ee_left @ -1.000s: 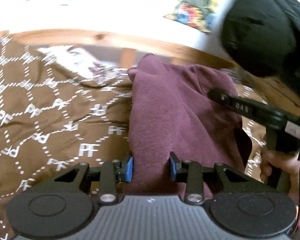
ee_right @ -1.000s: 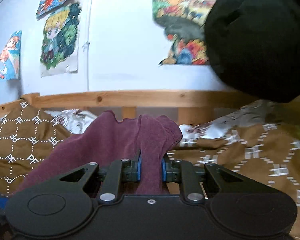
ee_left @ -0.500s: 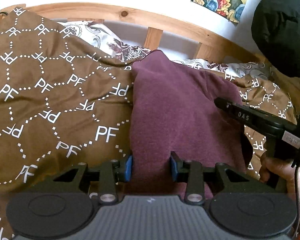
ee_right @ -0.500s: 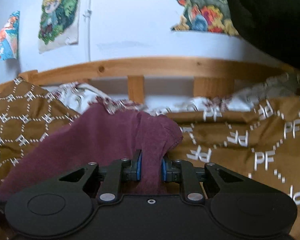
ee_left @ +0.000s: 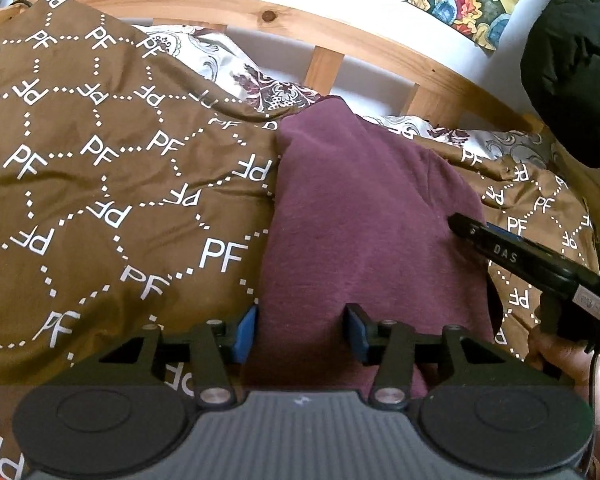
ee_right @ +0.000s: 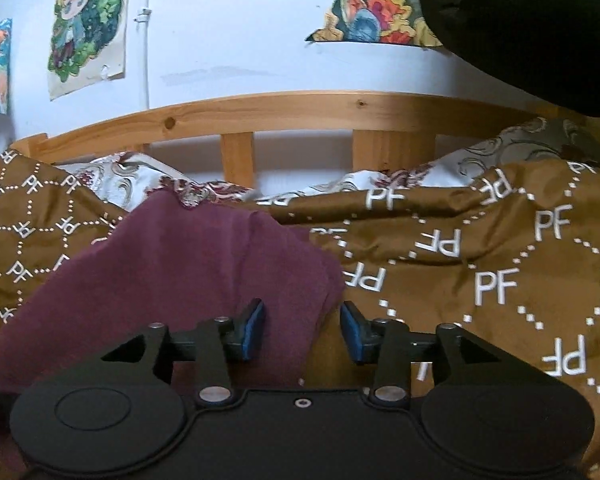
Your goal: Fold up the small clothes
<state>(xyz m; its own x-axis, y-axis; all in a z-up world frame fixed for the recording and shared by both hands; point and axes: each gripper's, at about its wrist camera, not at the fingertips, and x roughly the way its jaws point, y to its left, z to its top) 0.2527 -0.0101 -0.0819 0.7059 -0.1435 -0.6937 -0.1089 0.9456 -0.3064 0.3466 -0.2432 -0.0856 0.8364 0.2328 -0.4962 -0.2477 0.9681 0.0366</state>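
While the maroon cloth (ee_left: pixel 364 232) lies on the brown quilt (ee_left: pixel 100 208), the left gripper (ee_left: pixel 302 330) stands with its jaws spread, the cloth's near end lying between the blue pads (ee_left: pixel 246 332) without being pinched. In the right wrist view the right gripper (ee_right: pixel 302 332) is likewise spread wide, its left pad over the cloth's (ee_right: pixel 188 272) right edge and its right pad over bare quilt (ee_right: pixel 480 280); nothing is clamped. Seen from the left wrist, the right gripper (ee_left: pixel 476 240) reaches in from the right, its tip at the cloth's right edge. Behind the quilt lie a patterned pillow (ee_right: pixel 140 180), the wooden bed rail (ee_right: pixel 260 114) and wall posters (ee_right: pixel 86 28).
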